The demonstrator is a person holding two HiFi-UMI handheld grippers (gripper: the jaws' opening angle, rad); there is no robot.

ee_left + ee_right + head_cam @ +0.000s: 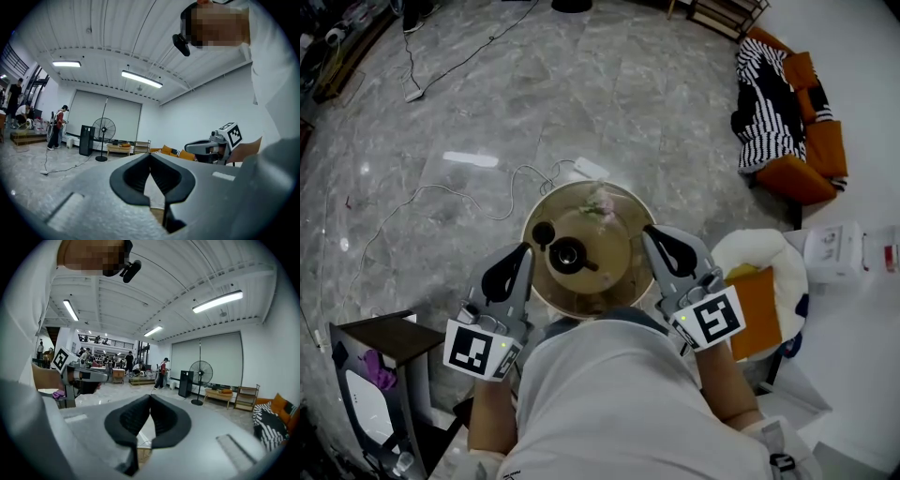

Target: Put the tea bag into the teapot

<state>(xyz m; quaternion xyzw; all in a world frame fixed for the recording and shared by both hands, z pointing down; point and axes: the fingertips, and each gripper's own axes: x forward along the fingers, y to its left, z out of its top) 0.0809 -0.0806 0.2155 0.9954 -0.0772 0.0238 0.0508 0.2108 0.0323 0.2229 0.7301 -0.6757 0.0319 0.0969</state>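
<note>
A dark teapot (568, 254) stands on the small round wooden table (619, 272), and a small dark round piece (544, 232) lies just to its left. At the table's far edge lies a small pale pink thing (600, 203), which may be the tea bag. My left gripper (525, 249) hovers at the table's left rim, shut and empty. At the right rim my right gripper (648, 231) is also shut with nothing held. The left gripper (150, 155) and right gripper (150, 396) both point level across the room, each with its tips touching.
White cables and a power strip (590, 169) trail over the marble floor behind the table. A sofa with a striped blanket (776, 94) stands at the far right. A white chair with an orange cushion (761, 305) is near my right; a dark side table (386, 337) is at my left.
</note>
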